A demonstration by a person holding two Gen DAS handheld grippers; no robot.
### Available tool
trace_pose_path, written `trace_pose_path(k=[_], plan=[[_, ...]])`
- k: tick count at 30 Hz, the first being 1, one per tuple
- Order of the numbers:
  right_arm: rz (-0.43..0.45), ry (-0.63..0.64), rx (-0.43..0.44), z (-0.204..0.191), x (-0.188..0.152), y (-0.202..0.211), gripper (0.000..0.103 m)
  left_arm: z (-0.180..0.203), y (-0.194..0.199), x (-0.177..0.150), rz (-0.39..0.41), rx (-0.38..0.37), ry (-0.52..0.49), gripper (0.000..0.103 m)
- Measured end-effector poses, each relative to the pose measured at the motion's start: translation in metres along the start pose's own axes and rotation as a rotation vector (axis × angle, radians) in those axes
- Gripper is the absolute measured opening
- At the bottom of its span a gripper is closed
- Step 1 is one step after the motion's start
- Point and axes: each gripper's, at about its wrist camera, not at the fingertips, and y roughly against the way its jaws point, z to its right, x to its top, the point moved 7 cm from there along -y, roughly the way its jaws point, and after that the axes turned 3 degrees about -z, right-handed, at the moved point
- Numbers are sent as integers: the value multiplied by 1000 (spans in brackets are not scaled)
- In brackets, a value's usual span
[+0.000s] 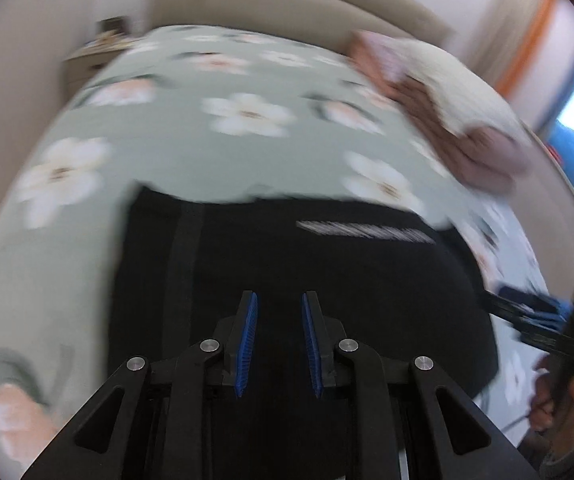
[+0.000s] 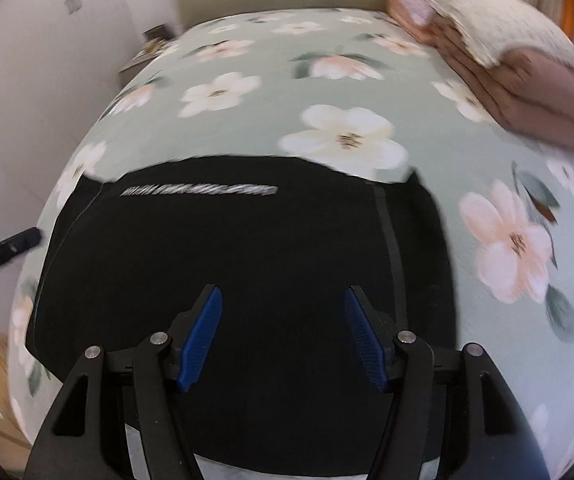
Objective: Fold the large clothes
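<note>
Folding is looking partly done to me: the black garment is lying on the flowered bed as a broad flat rectangle, probably needing further folds. My left gripper is hovering over it, jaws slightly apart, empty. My right gripper is hovering too, jaws wider, gripping nothing. White lettering is blurring past reading. Folded laundry is sitting well apart.

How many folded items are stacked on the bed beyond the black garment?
2 visible: a cream knit piece on top, a pink folded one under it, at the bed's far right corner. Blur may hide more layers.
</note>
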Motion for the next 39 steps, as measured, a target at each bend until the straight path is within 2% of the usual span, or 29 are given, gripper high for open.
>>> trace_pose_path(k=[1,3,5,7,9,11,13,15,17,18,19,21,23,24,25,27,30,31,34,35,37,39], plan=[[-8,29,-1,-14,-4,-9,66,17,-10,-9,-7,-14,-26,23],[-55,40,7,-28,-15,-34,66,35,-43,-30,-93,-14,-52,23],[-83,57,-16,-33,-26,-58,68,34,-69,-44,-136,37,-54,23],[-110,42,1,-30,-34,-74,73,25,-85,-50,-160,29,4,23],[-111,-9,34,-24,-37,-80,73,19,-89,-47,-165,4,38,23],[-129,-1,29,-26,-36,-79,73,22,-86,-45,-179,10,25,23],[-141,2,29,-28,-30,-69,71,32,-72,-38,-170,9,-10,23],[-82,27,22,-31,-13,-48,68,39,-56,-24,-121,-20,-39,23],[6,39,1,-34,13,-29,68,42,-41,-1,-45,-12,-53,24],[25,33,0,-34,23,-28,68,41,-41,9,-27,0,-50,25],[35,21,-5,-33,34,-32,68,39,-47,17,-30,4,-41,31],[-9,-4,-32,-29,45,-57,68,26,-71,22,-74,28,-13,34],[-156,-35,-1,-29,40,-107,67,9,-117,13,-200,57,32,34],[-181,-50,8,-28,37,-120,69,7,-126,10,-207,40,57,34],[-169,-64,14,-26,36,-128,71,1,-131,10,-186,18,95,34],[-147,-73,20,-24,34,-128,71,2,-130,12,-178,9,102,34],[-110,-77,31,-26,30,-109,70,9,-110,6,-129,8,59,34],[-84,-81,45,-23,28,-97,66,13,-102,6,-113,6,38,34],[12,-37,134,-37,18,-42,66,26,-52,-8,-38,-6,-34,34],[34,-2,125,-42,9,-22,66,28,-43,-9,-21,-8,-46,34],[0,33,95,-47,-6,-11,66,27,-17,-20,3,2,-55,35],[-79,17,95,-48,-31,-16,66,19,-10,-37,-11,34,-47,39]])
